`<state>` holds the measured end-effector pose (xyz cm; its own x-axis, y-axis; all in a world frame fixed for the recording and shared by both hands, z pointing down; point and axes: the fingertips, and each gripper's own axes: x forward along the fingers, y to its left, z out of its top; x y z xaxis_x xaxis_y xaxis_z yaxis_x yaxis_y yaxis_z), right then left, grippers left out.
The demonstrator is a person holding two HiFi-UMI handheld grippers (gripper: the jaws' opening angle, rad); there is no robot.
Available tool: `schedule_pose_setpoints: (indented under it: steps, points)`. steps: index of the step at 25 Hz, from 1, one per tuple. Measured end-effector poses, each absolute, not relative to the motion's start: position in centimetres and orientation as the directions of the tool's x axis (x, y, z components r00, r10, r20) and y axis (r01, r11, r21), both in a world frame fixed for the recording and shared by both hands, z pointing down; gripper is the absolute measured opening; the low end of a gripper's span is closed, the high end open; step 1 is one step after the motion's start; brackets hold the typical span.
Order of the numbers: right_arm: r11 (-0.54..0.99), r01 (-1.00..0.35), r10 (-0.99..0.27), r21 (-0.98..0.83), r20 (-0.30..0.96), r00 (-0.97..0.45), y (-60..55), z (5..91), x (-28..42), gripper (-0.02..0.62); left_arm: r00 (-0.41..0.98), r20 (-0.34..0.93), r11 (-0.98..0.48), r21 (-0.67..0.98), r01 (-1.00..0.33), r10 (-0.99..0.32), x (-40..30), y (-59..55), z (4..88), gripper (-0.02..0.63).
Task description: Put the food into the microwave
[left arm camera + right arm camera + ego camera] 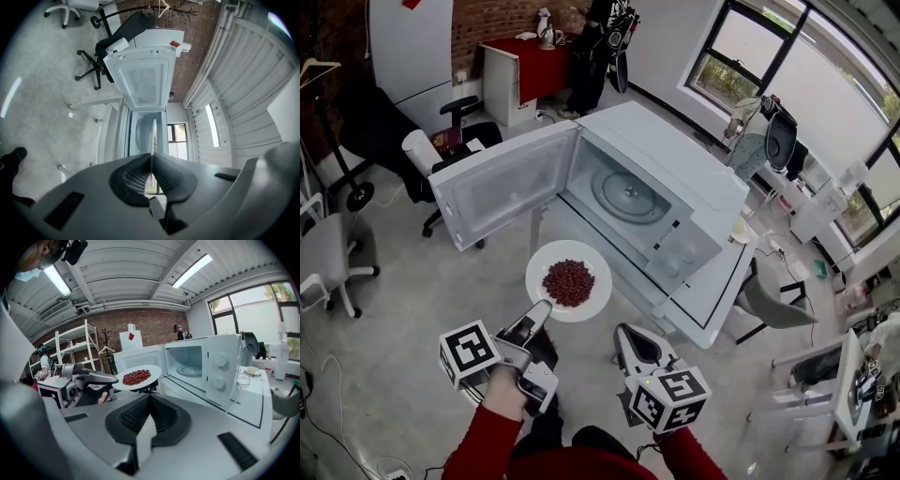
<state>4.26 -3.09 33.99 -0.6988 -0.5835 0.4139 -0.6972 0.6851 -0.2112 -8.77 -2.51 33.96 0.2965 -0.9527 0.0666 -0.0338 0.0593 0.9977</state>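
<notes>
**Head view.** Your left gripper (542, 309) pinches the plate (581, 251) by its rim, at the plate's 7 o'clock edge. The plate is white, round, thin and looks smooth. The food (568, 282) is a small heap of dark red bits in the middle of it, up in the air and not in the oven yet. The microwave (675, 220) is a white box at 1 o'clock from the plate. Its door (506, 183) hangs wide open at 10 o'clock. Inside sits a round glass tray (625, 195) with nothing on it. Your right gripper (623, 330) waits at 5 o'clock from the plate and touches nothing.

**Left gripper view.** The ribbed black pads are pressed tight on the plate's edge. You see the plate from the side, as a thin white line pointing at 12 o'clock, straight into the open oven.

**Right gripper view.** These jaws are closed together with nothing between them. The plate and the left gripper show at 11 o'clock, and the oven's mouth at 1 o'clock.

**How to do it well.** I think you are carrying the plate to the oven now. Hold it flat, because the little bits may roll off. The grip is only on one thin, slippery edge, so go slowly. Lift the plate over the oven's bottom lip, then set it down in the middle of the glass tray.
</notes>
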Motion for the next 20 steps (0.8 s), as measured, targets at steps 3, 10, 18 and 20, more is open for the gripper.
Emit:
schedule_pose_setpoints:
  steps: [3, 10, 18, 20]
  points:
    - [0.669, -0.715, -0.601, -0.203, 0.419, -0.681, -4.7, 34.0, 4.0, 0.014, 0.302, 0.083, 0.072, 0.996, -0.049, -0.950, -9.4, -3.8, 34.3, 0.023]
    - [0.646, -0.743, -0.631, -0.175, 0.426, -0.649, -8.2, 34.2, 4.1, 0.014, 0.305, 0.070, 0.058, 0.997, -0.050, -0.950, -9.6, -7.5, 34.9, 0.023]
    - [0.652, -0.744, -0.626, -0.145, 0.449, -0.637, -12.6, 36.4, 3.6, 0.014, 0.294, 0.013, 0.012, 1.000, -0.005, -0.956, -8.6, -12.1, 36.0, 0.023]
    - [0.655, -0.744, -0.627, -0.136, 0.453, -0.634, -13.6, 36.8, 3.4, 0.014, 0.301, 0.012, 0.011, 1.000, -0.005, -0.954, -8.1, -13.2, 36.3, 0.023]
